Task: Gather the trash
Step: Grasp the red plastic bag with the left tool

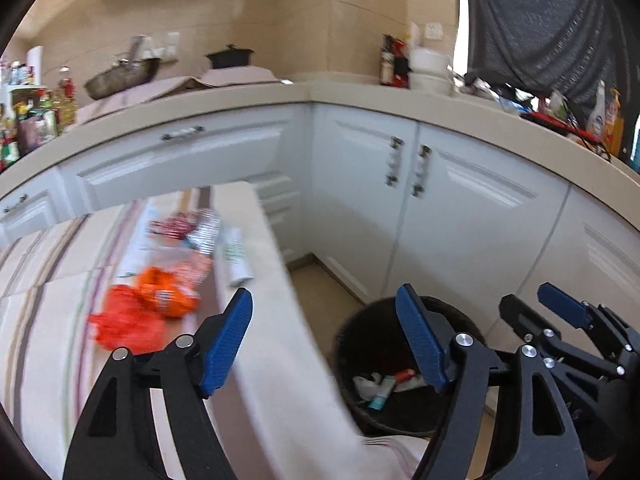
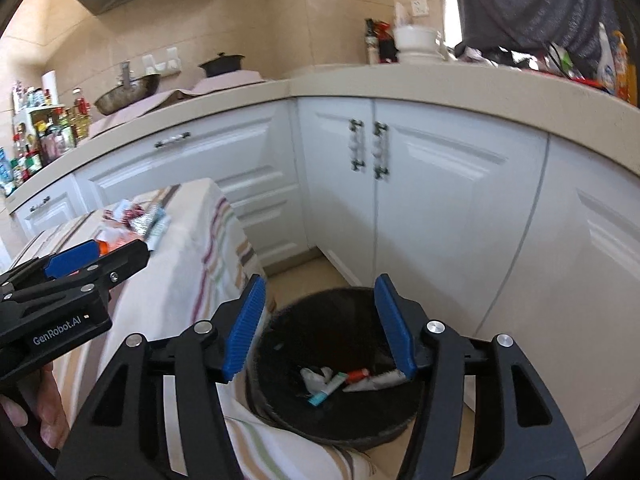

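A black bin (image 1: 348, 344) (image 2: 280, 324) stands on the floor beside the table, with tubes and crumpled paper (image 2: 344, 380) (image 1: 380, 386) in its bottom. My right gripper (image 2: 320, 284) (image 1: 536, 304) hangs open above the bin, nothing between its blue pads. My left gripper (image 1: 322, 300) (image 2: 120, 250) is open too and empty, over the table's edge. On the striped tablecloth (image 1: 280, 320) (image 2: 192, 260) lie orange wrappers (image 1: 160, 296), a red bag (image 1: 124, 324), a white tube (image 1: 236, 256) and red and silver packets (image 1: 188, 228) (image 2: 136, 216).
White cabinets (image 2: 440, 200) and a beige counter (image 2: 400, 84) wrap round behind the bin. On the counter are a wok (image 2: 128, 94), a dark pot (image 2: 220, 64), bottles (image 2: 40, 136) and cleaning bottles (image 2: 616, 64). A hand (image 2: 52, 412) holds the left gripper.
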Demonstrator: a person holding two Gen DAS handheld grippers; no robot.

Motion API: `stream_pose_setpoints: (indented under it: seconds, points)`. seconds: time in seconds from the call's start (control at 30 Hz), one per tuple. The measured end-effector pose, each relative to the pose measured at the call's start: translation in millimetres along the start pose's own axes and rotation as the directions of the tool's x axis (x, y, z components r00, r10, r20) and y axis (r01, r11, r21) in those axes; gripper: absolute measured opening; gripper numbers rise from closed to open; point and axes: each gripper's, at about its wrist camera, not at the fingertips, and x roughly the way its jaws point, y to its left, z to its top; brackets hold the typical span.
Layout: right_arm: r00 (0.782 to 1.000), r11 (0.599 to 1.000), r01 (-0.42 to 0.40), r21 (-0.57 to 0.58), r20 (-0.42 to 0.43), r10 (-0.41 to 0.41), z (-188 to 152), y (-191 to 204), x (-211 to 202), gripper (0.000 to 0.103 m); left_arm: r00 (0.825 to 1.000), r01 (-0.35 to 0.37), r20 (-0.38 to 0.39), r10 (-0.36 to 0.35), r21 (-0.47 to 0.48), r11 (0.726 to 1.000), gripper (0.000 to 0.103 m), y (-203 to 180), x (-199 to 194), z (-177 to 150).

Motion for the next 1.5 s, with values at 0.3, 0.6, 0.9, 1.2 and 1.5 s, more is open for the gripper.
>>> stream_pose_setpoints:
  seconds: [0.3,0.6,0.9,1.2,1.5]
  points:
    - [0.997,0.995,-0.074,-0.069,0.011,0.075,6.3,59.9,-2.1,0.06,0.989,-0.143,0.027,0.146,-0.079,0.987,0.077,69.6,-24.9,-11.0]
    - [0.99,0.981,-0.144,-0.134,-0.007,0.144,3.8,110.9,2.4,0.062,0.971,-0.235,0.007,0.239,-0.15,0.96,0.078,123.3,-39.2,-23.0]
    - [0.986,0.973,-0.166,-0.161,-0.02,0.165,4.3,129.3,7.9,0.062,0.975,-0.222,-0.016,0.222,-0.161,0.962,0.08,131.1,-31.1,-24.3]
    - [0.991,0.983,-0.135,-0.128,-0.028,0.132,4.9,109.7,15.3,0.063,0.97,-0.233,-0.096,0.222,-0.125,0.964,0.083,116.3,6.5,-17.7]
    - [0.99,0.984,-0.138,-0.111,-0.036,0.134,5.3,103.3,22.8,0.063,0.96,-0.245,-0.169,0.222,-0.13,0.961,0.052,125.6,24.3,-15.6]
